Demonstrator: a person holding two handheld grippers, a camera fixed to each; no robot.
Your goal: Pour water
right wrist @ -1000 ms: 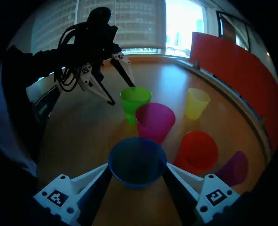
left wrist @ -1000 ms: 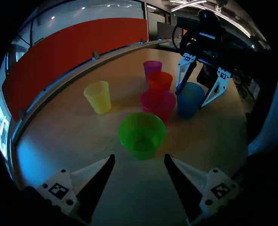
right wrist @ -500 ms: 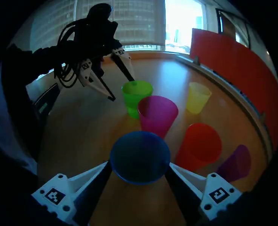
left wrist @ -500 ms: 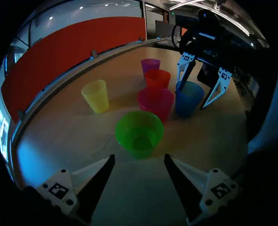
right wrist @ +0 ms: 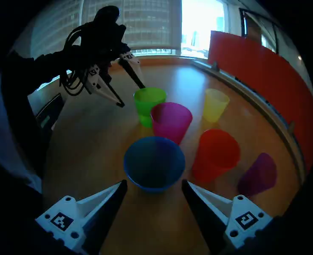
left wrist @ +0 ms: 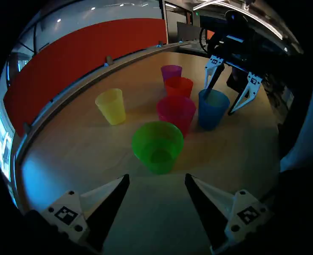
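Note:
Several plastic cups stand on a wooden table. In the left gripper view my left gripper (left wrist: 156, 180) is open just short of the green cup (left wrist: 157, 146), which holds a little water. Behind it stand the pink cup (left wrist: 176, 112), blue cup (left wrist: 212, 108), orange cup (left wrist: 179, 86), purple cup (left wrist: 171, 72) and yellow cup (left wrist: 111, 106). The right gripper (left wrist: 225, 95) hangs open behind the blue cup. In the right gripper view my right gripper (right wrist: 154, 187) is open with the blue cup (right wrist: 154, 164) just ahead of its fingertips, apart from them. The left gripper (right wrist: 126, 91) is open near the green cup (right wrist: 148, 104).
A red panel (left wrist: 75, 55) and a rail run along the table's far edge. A person's dark sleeve (right wrist: 24, 85) holds the left gripper. Bare tabletop (left wrist: 71, 148) lies left of the green cup. Windows (right wrist: 156, 25) are behind the table.
My right gripper has drawn back from the blue cup, so its fingers no longer flank the cup. The left gripper stays open, drawn back a little from the green cup.

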